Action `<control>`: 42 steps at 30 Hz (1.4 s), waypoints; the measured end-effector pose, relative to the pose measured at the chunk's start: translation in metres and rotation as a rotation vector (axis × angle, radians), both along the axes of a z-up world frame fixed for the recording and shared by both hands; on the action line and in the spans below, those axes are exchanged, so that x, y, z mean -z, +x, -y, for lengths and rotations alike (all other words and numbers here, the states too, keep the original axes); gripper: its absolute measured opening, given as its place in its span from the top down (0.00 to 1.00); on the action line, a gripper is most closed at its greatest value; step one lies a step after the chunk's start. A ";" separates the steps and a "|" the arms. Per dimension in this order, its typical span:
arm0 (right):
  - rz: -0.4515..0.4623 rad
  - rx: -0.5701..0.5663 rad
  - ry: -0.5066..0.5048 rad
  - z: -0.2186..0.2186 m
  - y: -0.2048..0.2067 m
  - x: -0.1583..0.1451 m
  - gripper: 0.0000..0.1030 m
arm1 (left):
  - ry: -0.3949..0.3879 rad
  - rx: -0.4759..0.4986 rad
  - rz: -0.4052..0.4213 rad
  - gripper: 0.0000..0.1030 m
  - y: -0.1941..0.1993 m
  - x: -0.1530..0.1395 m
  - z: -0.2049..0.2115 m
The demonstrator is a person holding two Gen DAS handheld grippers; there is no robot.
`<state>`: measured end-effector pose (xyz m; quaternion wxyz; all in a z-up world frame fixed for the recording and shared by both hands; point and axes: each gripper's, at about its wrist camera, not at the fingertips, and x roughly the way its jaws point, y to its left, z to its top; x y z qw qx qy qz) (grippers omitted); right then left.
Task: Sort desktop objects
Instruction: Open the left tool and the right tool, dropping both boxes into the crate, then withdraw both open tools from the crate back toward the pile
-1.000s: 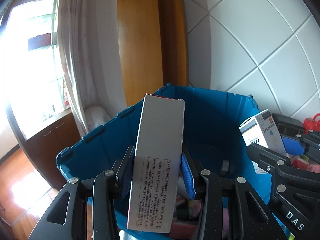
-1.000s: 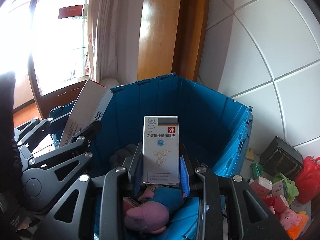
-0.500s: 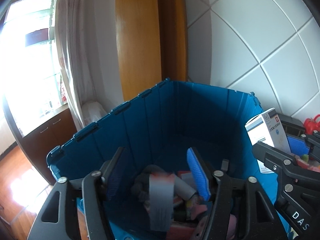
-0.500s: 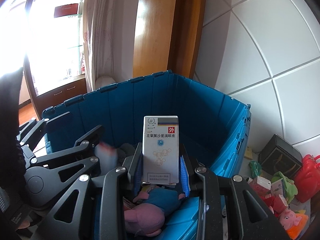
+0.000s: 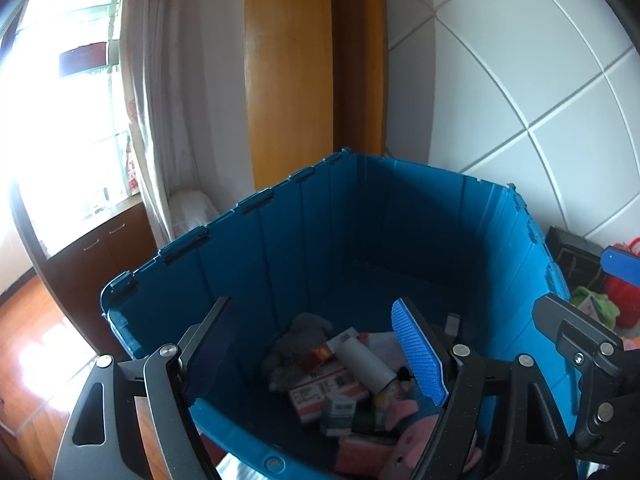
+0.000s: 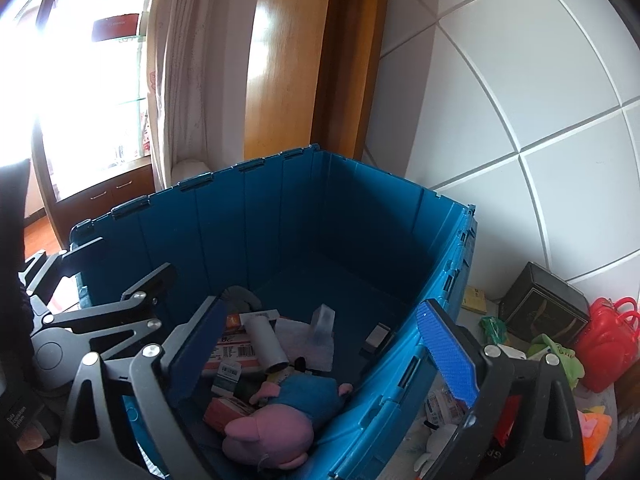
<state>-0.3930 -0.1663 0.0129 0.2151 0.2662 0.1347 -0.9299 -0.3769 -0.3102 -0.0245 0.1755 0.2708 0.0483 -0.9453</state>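
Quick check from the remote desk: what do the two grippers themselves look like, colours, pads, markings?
Both are black plastic linkage frames with silver rivets and triangular cut-outs. The left gripper has a ribbed blue pad on one finger; the other pad faces away, dark. The right gripper carries the same blue pad. White lettering shows on the left gripper's body at the edge of the right wrist view, too small to read fully.

Two black hand-held grippers with blue pads

The left gripper and right gripper share one build: matte black linkage arms with triangular cut-outs, round silver screws at the pivots, and ribbed blue pads lining the fingers. Small white lettering marks the left gripper's body in the right wrist view.
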 end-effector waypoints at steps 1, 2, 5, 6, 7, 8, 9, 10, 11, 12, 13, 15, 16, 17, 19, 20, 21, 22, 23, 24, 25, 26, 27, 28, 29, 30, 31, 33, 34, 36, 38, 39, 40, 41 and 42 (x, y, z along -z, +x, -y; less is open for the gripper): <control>-0.001 0.005 0.000 -0.002 0.000 0.000 0.03 | 0.001 0.001 -0.002 0.22 0.001 0.000 -0.001; -0.001 0.012 -0.003 -0.005 0.002 0.000 0.03 | 0.002 0.003 -0.003 0.22 0.003 0.000 -0.001; -0.004 0.028 -0.011 -0.013 0.007 -0.001 0.03 | -0.001 0.015 -0.004 0.20 0.008 0.000 -0.004; -0.007 0.032 -0.009 -0.016 0.009 -0.001 0.03 | -0.002 0.017 -0.003 0.20 0.009 0.001 -0.005; -0.009 0.037 -0.008 -0.019 0.011 -0.001 0.03 | -0.002 0.018 -0.002 0.20 0.011 0.001 -0.005; -0.012 0.042 -0.006 -0.021 0.013 -0.001 0.03 | -0.001 0.020 -0.003 0.20 0.013 0.002 -0.006; -0.014 0.046 -0.009 -0.025 0.016 -0.002 0.03 | 0.000 0.021 -0.005 0.20 0.015 0.002 -0.008; -0.016 0.053 -0.013 -0.029 0.017 -0.003 0.03 | 0.002 0.023 -0.006 0.20 0.017 0.002 -0.009; -0.018 0.062 -0.019 -0.034 0.019 -0.003 0.03 | 0.003 0.025 -0.008 0.20 0.019 0.002 -0.011; -0.020 0.070 -0.024 -0.039 0.022 -0.003 0.03 | 0.002 0.029 -0.008 0.20 0.021 0.002 -0.013; -0.022 0.079 -0.030 -0.045 0.024 -0.003 0.03 | 0.000 0.034 -0.009 0.20 0.023 0.002 -0.016; -0.021 0.098 -0.040 -0.056 0.028 -0.002 0.03 | -0.004 0.043 -0.012 0.20 0.027 0.002 -0.023; -0.018 0.112 -0.045 -0.062 0.029 0.000 0.03 | -0.006 0.049 -0.015 0.20 0.029 0.002 -0.026; -0.015 0.126 -0.049 -0.069 0.031 0.001 0.03 | -0.008 0.060 -0.019 0.20 0.031 0.001 -0.031; -0.010 0.158 -0.057 -0.086 0.035 0.003 0.03 | -0.009 0.087 -0.034 0.20 0.035 -0.004 -0.045; -0.008 0.175 -0.060 -0.095 0.038 0.004 0.03 | -0.009 0.105 -0.042 0.20 0.036 -0.006 -0.052; -0.007 0.192 -0.064 -0.104 0.040 0.005 0.03 | -0.011 0.124 -0.048 0.20 0.036 -0.008 -0.061; -0.005 0.210 -0.067 -0.113 0.042 0.006 0.03 | -0.014 0.143 -0.052 0.20 0.036 -0.010 -0.069; -0.004 0.228 -0.071 -0.123 0.044 0.007 0.03 | -0.020 0.170 -0.054 0.20 0.036 -0.011 -0.081; -0.001 0.253 -0.077 -0.136 0.047 0.008 0.03 | -0.025 0.197 -0.056 0.20 0.035 -0.013 -0.094; 0.001 0.279 -0.083 -0.148 0.049 0.009 0.03 | -0.029 0.224 -0.059 0.20 0.035 -0.014 -0.106; 0.003 0.304 -0.088 -0.161 0.051 0.010 0.03 | -0.031 0.252 -0.060 0.20 0.034 -0.014 -0.119; 0.004 0.326 -0.089 -0.173 0.054 0.011 0.03 | -0.034 0.280 -0.061 0.20 0.033 -0.015 -0.133; 0.004 0.350 -0.090 -0.185 0.056 0.012 0.03 | -0.035 0.308 -0.062 0.20 0.032 -0.015 -0.146; 0.006 0.376 -0.092 -0.200 0.059 0.013 0.03 | -0.033 0.336 -0.063 0.20 0.032 -0.015 -0.160; 0.008 0.402 -0.092 -0.215 0.061 0.014 0.03 | -0.031 0.364 -0.063 0.20 0.032 -0.015 -0.175; 0.011 0.430 -0.089 -0.231 0.064 0.016 0.03 | -0.029 0.392 -0.062 0.20 0.031 -0.015 -0.189; 0.017 0.488 -0.090 -0.265 0.068 0.019 0.03 | -0.028 0.440 -0.061 0.20 0.031 -0.015 -0.217; 0.023 0.516 -0.094 -0.284 0.069 0.021 0.03 | -0.030 0.465 -0.059 0.20 0.029 -0.014 -0.233; 0.036 0.570 -0.100 -0.320 0.071 0.026 0.03 | -0.036 0.514 -0.052 0.20 0.027 -0.012 -0.266; 0.046 0.609 -0.104 -0.353 0.072 0.031 0.03 | -0.037 0.548 -0.033 0.20 0.022 -0.005 -0.302; 0.052 0.629 -0.105 -0.375 0.072 0.034 0.03 | -0.036 0.563 -0.022 0.20 0.019 -0.001 -0.319; 0.059 0.640 -0.105 -0.393 0.070 0.037 0.03 | -0.035 0.571 -0.011 0.20 0.015 0.003 -0.337; 0.065 0.650 -0.105 -0.411 0.068 0.041 0.03 | -0.034 0.580 0.001 0.20 0.012 0.008 -0.355; 0.072 0.654 -0.101 -0.427 0.066 0.044 0.03 | -0.032 0.587 0.013 0.20 0.007 0.013 -0.374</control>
